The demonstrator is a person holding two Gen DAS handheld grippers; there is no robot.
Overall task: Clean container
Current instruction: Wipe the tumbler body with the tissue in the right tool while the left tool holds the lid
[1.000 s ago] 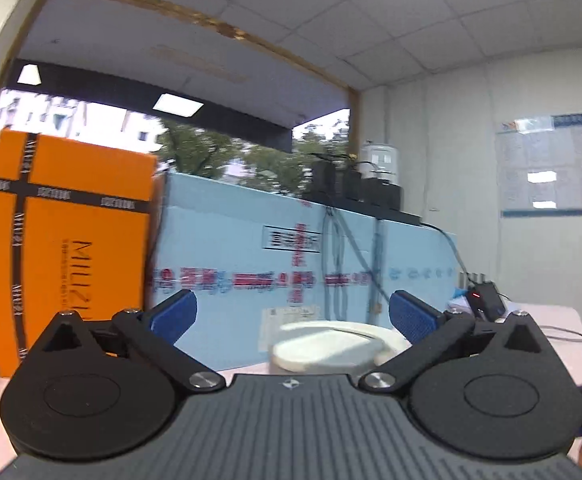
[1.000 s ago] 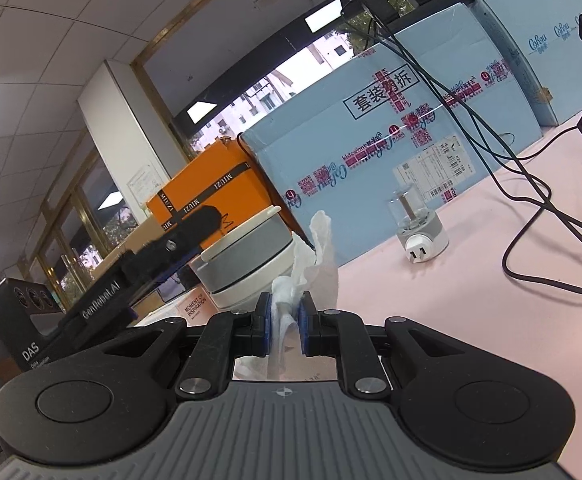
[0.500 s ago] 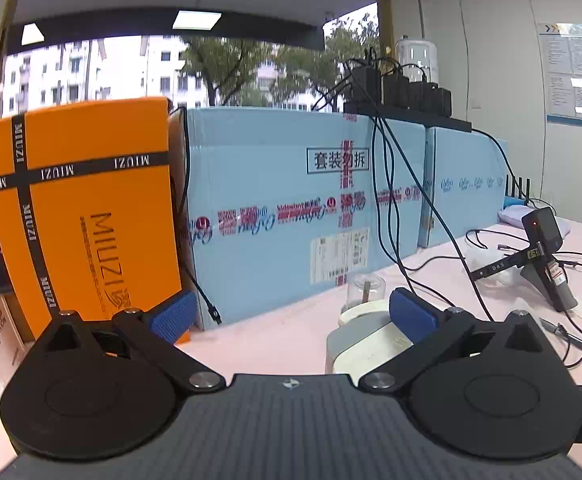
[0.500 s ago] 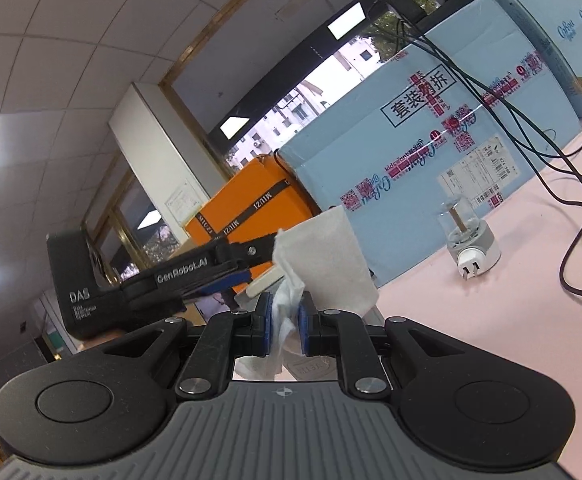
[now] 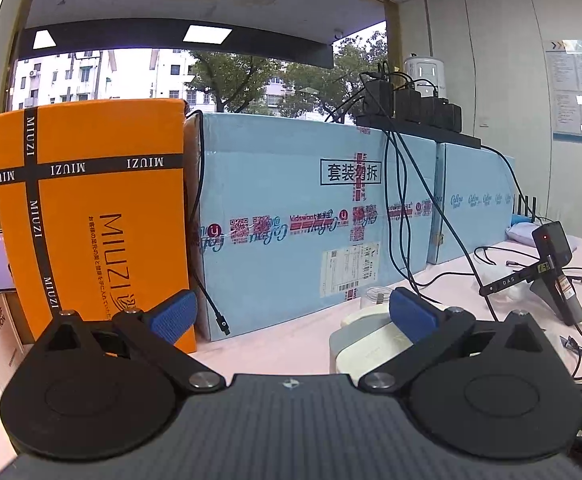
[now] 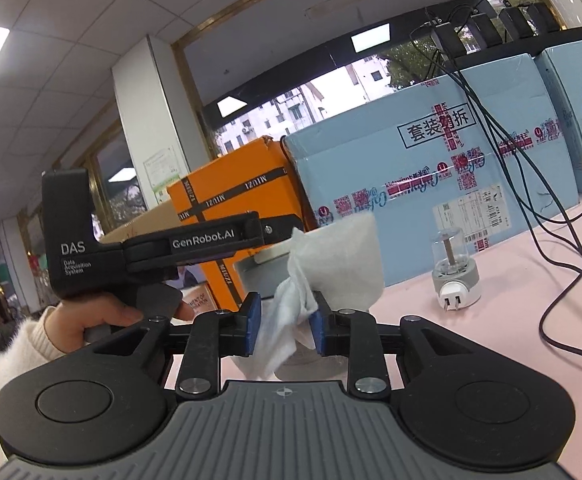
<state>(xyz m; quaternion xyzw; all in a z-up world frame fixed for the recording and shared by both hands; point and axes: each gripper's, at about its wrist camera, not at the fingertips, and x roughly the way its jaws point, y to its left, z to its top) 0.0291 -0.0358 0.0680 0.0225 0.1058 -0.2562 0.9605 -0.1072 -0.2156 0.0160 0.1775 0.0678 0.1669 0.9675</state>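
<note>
White tissue sits between my right claw's parted pads; my left claw gapes beside the container.

boxes behind, cables right, pink tabletop open

The left gripper is held level, its two blue-padded fingers spread wide apart, with nothing between them. Seen from the right wrist camera, that same left gripper reaches across from the left side, its black body gripped from below by the person's left hand, fingers curled round the handle and a fluffy white sleeve covering the wrist. The right gripper points forward and slightly upward, its blue pads partly parted, with a crumpled white tissue sitting between them; whether the pads press it cannot be told.
</note>
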